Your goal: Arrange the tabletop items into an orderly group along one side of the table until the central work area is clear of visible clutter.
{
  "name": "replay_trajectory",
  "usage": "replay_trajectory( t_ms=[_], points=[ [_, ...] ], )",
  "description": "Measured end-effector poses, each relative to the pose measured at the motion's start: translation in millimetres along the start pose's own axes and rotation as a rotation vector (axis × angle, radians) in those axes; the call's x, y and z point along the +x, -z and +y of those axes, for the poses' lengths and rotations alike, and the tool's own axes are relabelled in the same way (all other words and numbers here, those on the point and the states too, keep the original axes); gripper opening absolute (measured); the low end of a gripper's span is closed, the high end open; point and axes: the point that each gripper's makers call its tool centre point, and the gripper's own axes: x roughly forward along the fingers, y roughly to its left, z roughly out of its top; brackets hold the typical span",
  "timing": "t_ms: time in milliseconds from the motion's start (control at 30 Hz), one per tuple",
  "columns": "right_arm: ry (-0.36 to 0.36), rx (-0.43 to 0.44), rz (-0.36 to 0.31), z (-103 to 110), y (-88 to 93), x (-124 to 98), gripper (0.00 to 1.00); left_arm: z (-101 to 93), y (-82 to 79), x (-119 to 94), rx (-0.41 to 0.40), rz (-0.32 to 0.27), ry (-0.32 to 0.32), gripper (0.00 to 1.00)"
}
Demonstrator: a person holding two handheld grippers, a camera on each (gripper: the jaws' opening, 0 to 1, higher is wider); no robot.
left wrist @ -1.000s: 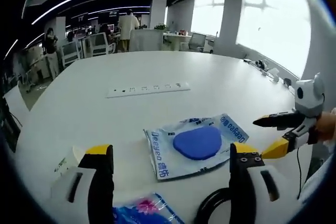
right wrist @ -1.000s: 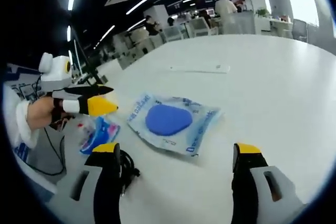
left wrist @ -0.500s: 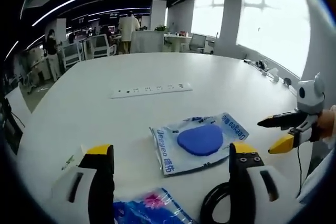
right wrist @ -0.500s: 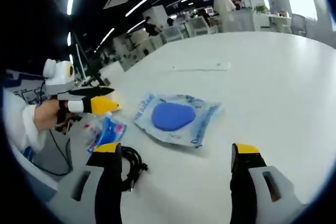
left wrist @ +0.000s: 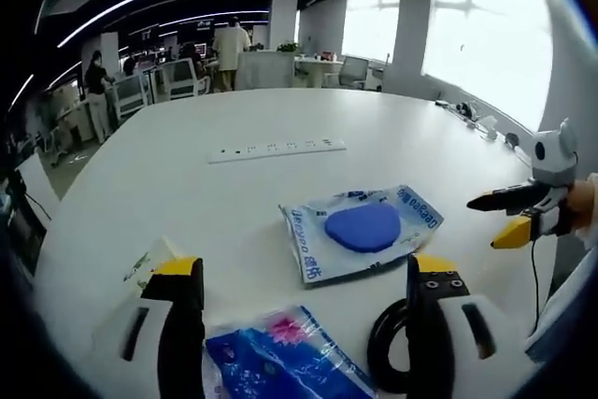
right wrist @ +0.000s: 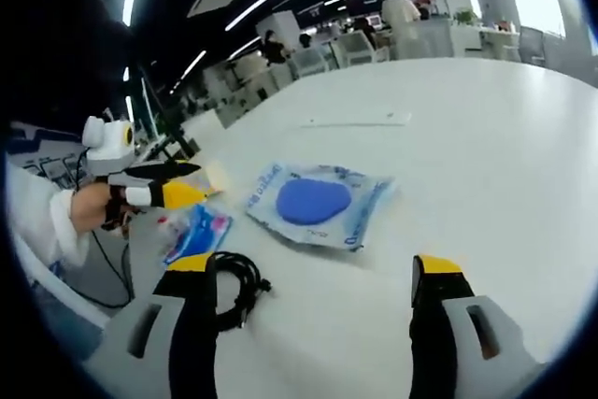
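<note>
A clear packet with a blue oval pad (left wrist: 363, 229) (right wrist: 318, 203) lies flat mid-table. Nearer the edge lie a blue packet with a pink flower (left wrist: 285, 362) (right wrist: 196, 231) and a coiled black cable (left wrist: 388, 362) (right wrist: 238, 282). A small white and green packet (left wrist: 149, 263) sits to the left. My left gripper (left wrist: 304, 268) (right wrist: 177, 184) is open above the blue packet, held by a hand in a white sleeve. My right gripper (right wrist: 313, 263) (left wrist: 512, 217) is open too, hovering off the table beyond the pad packet. Neither holds anything.
A white power strip (left wrist: 277, 149) (right wrist: 355, 121) lies further in on the large white table (left wrist: 187, 184). Small items rest along the window-side edge (left wrist: 476, 123). Office chairs, desks and people stand far behind.
Both views have drawn back toward the table edge, so more of the blue packet and black cable shows. The items lie where they were. Both grippers stay open.
</note>
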Motion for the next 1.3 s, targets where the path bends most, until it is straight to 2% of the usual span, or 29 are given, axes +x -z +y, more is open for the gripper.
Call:
replay_trajectory(
  t_ms=[267,600,667,800,1300],
  points=[
    [0.009,0.021,0.011,-3.8,8.7,-7.1,0.84,9.7,16.1,-10.1,-0.028,0.012,-0.021,0.91],
    [0.009,0.034,0.025,-3.5,15.5,-7.8,0.83,15.0,19.3,-13.0,-0.041,0.015,-0.032,0.9],
    [0.001,0.06,0.014,-3.4,14.3,-7.2,0.83,17.5,19.7,-13.2,-0.041,0.018,-0.035,0.89],
    [0.002,0.066,0.012,-5.2,14.6,-7.6,0.82,22.8,15.9,-15.8,-0.028,0.01,-0.041,0.87],
    [0.007,0.161,-0.005,-17.0,25.6,-17.1,0.81,82.3,20.5,-25.5,0.048,0.064,-0.108,0.83]
  ],
)
